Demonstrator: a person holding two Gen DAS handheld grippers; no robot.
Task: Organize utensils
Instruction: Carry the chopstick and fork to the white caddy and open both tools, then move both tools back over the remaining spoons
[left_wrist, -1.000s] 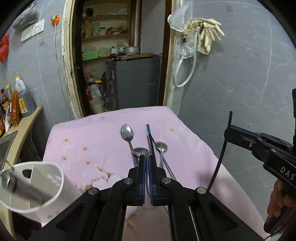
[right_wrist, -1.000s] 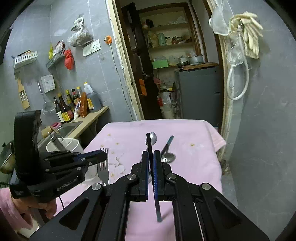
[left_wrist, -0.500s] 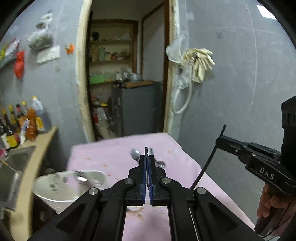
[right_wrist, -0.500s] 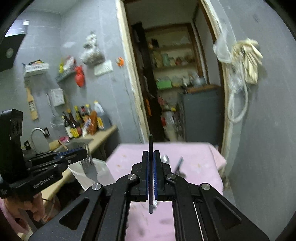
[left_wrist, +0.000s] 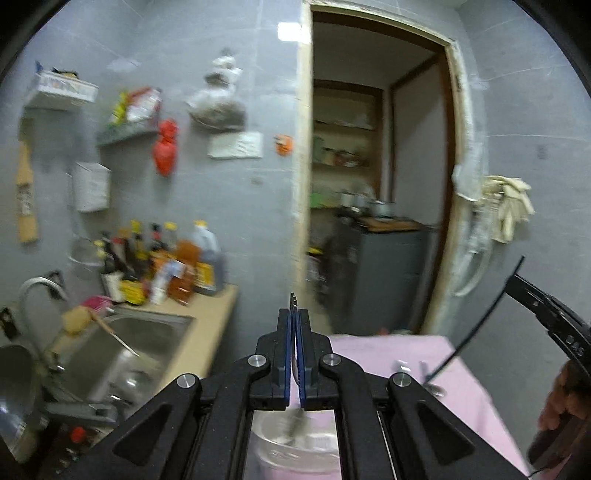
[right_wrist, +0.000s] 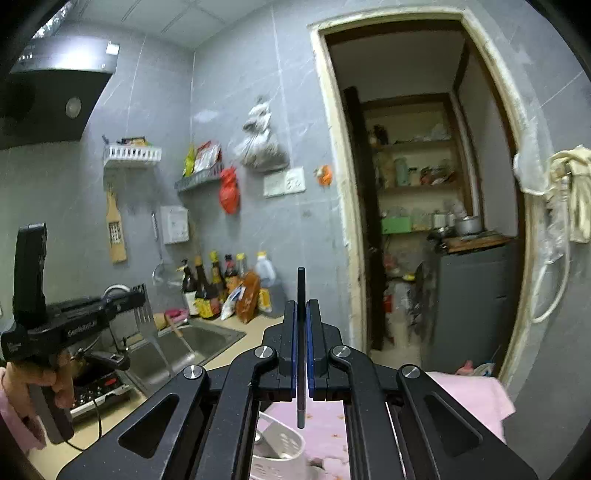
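Your left tongs (left_wrist: 294, 325) are closed to a thin slit on a fork (left_wrist: 293, 297), whose tines project just past the blue pads while its blurred handle hangs below the jaws into the white utensil holder (left_wrist: 295, 448). Your right tongs (right_wrist: 301, 317) are closed on a dark chopstick (right_wrist: 301, 288), held upright; its top stands above the pads and its lower end hangs free just above the perforated rim of the same holder (right_wrist: 284, 448).

The holder stands on the pink cloth (left_wrist: 461, 369) that covers the worktop. Farther along the cloth lie a few remaining utensils (left_wrist: 413, 369), too small and blurred to identify.

Left of the worktop runs a counter with a steel sink (right_wrist: 207, 339) and a faucet (left_wrist: 33, 291); a row of sauce bottles (right_wrist: 221, 291) lines the wall behind the sink. Nearer, in the right wrist view, a cooktop (right_wrist: 96, 387) sits beneath your left-hand grip. On the grey tiled wall hang a red bag (right_wrist: 229, 192), a white rack (right_wrist: 131, 153) and a wooden grater (right_wrist: 116, 229). Ahead, an open doorway (right_wrist: 424, 184) shows pantry shelves and a grey cabinet (right_wrist: 476, 306); gloves (left_wrist: 509, 210) hang right of the frame.
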